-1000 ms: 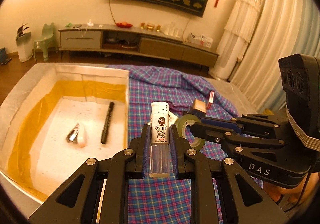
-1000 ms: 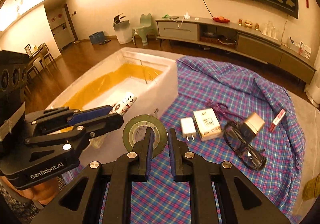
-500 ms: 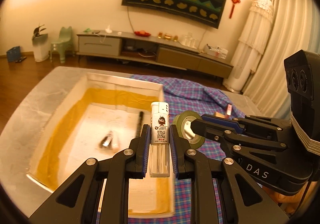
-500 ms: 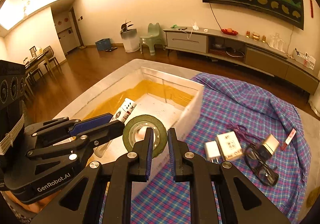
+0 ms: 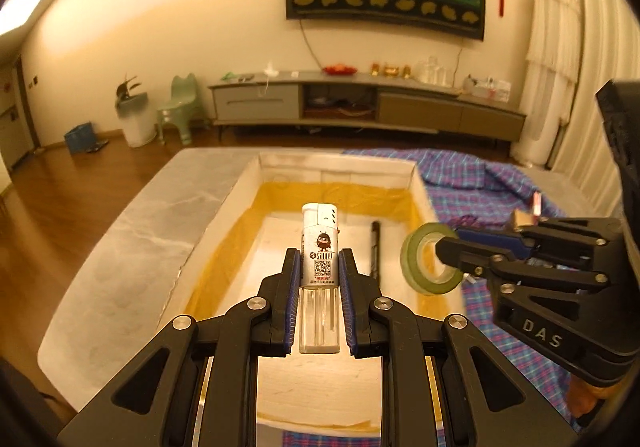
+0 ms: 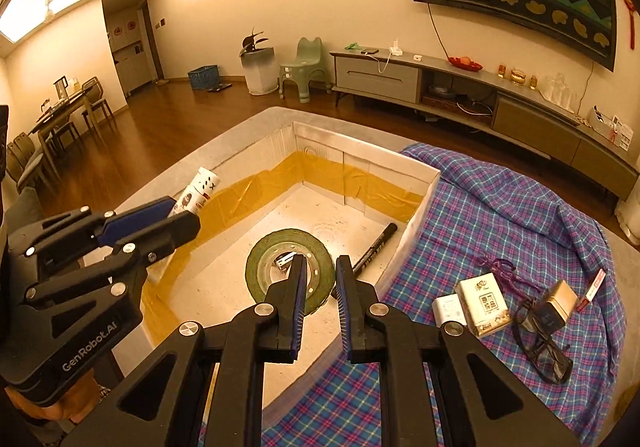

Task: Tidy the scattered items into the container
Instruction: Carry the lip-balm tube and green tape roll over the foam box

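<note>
Both tongs over the box (image 6: 416, 203): left tongs (image 5: 320, 287) clamped on lighter (image 5: 320, 247), right tongs (image 6: 318, 287) pinching tape roll (image 6: 280, 267); lower w/ care, then release clear of marker (image 6: 374, 243) inside.

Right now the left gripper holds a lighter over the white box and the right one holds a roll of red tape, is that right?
Not quite: the tape roll in the right gripper is green, as the right wrist view shows. The left gripper does hold the lighter over the white box.

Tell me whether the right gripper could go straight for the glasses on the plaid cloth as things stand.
Probably not yet. The right gripper is shut on the green tape roll over the box. The glasses lie uncovered on the cloth, so release the roll first.
</note>
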The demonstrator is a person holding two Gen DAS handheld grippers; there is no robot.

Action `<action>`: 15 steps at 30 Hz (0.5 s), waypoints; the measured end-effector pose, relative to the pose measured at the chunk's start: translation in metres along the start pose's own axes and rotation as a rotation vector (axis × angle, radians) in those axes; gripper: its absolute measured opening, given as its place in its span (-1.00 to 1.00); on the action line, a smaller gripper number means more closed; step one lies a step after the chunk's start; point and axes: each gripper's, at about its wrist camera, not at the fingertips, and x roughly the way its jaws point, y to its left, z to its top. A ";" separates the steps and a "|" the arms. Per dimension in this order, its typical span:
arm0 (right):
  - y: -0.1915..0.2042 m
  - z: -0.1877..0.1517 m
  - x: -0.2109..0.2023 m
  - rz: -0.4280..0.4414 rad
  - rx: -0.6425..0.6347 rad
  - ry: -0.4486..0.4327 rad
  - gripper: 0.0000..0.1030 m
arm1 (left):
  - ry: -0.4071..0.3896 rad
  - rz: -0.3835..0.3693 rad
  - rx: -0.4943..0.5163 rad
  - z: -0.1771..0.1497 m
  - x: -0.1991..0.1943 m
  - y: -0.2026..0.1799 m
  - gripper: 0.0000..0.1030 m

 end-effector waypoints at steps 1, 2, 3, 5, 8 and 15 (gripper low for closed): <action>0.001 0.000 0.002 -0.001 -0.002 0.003 -0.69 | 0.009 0.007 0.001 -0.002 0.003 0.002 -0.62; 0.003 -0.001 0.004 -0.001 -0.005 0.007 -0.69 | 0.019 0.015 0.002 -0.003 0.007 0.003 -0.62; 0.005 -0.001 0.007 -0.002 -0.010 0.011 -0.69 | 0.033 0.020 0.001 -0.004 0.011 0.005 -0.62; 0.008 -0.001 0.011 -0.004 -0.020 0.016 -0.69 | 0.056 0.020 -0.006 -0.006 0.017 0.010 -0.62; 0.014 0.000 0.016 -0.006 -0.041 0.022 -0.69 | 0.081 0.032 -0.007 -0.008 0.025 0.013 -0.62; 0.024 -0.002 0.025 -0.024 -0.093 0.036 -0.69 | 0.091 0.052 0.008 -0.013 0.035 0.015 -0.62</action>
